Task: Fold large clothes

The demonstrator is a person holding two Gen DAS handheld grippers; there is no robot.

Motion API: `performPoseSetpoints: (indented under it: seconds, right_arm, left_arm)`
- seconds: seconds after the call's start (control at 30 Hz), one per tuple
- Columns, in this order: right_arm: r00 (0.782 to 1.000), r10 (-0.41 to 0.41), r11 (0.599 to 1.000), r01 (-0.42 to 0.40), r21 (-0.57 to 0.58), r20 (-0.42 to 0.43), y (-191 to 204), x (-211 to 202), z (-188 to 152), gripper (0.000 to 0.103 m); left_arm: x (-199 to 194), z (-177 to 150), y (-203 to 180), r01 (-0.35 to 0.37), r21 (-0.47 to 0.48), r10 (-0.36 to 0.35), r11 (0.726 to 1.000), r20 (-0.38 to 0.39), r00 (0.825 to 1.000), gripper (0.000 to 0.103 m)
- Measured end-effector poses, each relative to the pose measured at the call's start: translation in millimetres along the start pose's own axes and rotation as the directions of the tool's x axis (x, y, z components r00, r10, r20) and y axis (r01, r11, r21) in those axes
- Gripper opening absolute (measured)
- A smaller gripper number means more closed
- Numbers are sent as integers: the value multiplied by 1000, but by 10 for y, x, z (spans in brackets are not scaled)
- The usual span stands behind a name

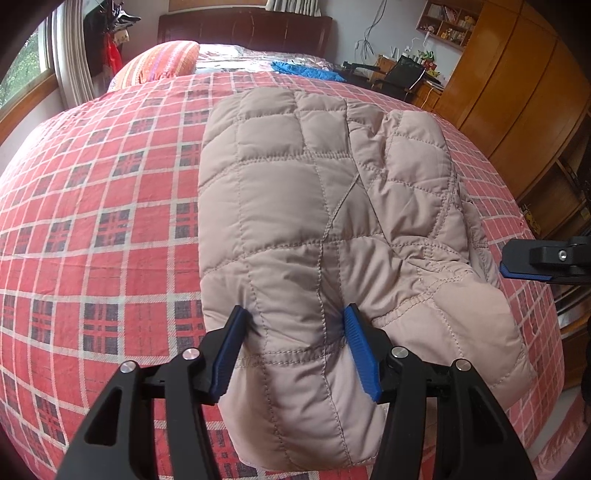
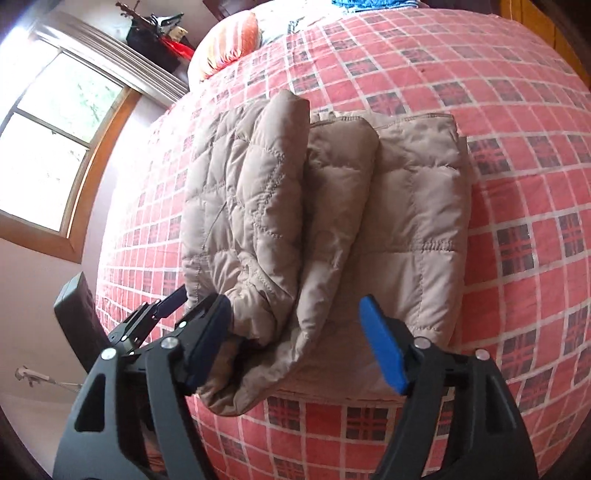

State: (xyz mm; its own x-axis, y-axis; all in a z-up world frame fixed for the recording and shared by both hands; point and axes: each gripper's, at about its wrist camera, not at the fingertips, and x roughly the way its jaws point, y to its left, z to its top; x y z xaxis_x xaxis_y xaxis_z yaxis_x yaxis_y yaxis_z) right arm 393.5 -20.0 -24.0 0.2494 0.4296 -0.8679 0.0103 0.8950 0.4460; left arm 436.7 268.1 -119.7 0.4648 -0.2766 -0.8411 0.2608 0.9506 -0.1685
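The left gripper [image 1: 295,317] is spread wide with its blue pads [image 1: 360,350] on either side of a raised fold at the near hem of the beige quilted jacket [image 1: 314,206], pressing against the fabric without pinching it closed. The right gripper [image 2: 295,310] is also wide open over the jacket's near edge, clasping nothing; its left pad touches the bunched fabric. The jacket lies folded into a thick, layered bundle on the red plaid bedspread [image 1: 92,221], near the bed's front edge. Beyond it an orange striped pillow [image 1: 159,62] rests at the dark wooden headboard [image 1: 243,27], with a wooden wardrobe [image 1: 517,92] at the far right.
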Motion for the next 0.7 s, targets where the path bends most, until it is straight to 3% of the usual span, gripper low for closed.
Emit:
performPoseSetpoints:
  seconds: [0.17,0.23,0.27,0.33,0.43,0.53,0.7]
  right_arm:
    - [999,22,999,-21,26,-47,-29,209,97,72]
    - [998,10,1000,-9,22,-60,4,321,122,53]
    - [998,-10,1000,11,19,-64,28,368,127,50]
    - [998,-26,1000,26,0,-52,78,402,114,28]
    - [1000,-20,999,20,-38,-14,146,294,70,15]
    - [1000,-5,997,6,-72,17,179,119,29,13]
    - [997,22,996,-16,-83,74,92,-263,-1,13]
  left_arm:
    - [3,-1,-2,2,1,-2,1000,-2,1000,55]
    - [6,-4,-1,2,2,-2,1000,-2,1000,55]
    - [10,-4,0,3,2,-3,1000,-2,1000,55]
    - [5,-4,2,4,1,-4,1000,0,1000,55]
    - [-69,5,16,19,-3,-19,1000,9,1000,55]
    - [-224,19,47,53,-21,-52,998,31,998,54]
    - [-532,41,-33,41,5,-41,999,117,992,54]
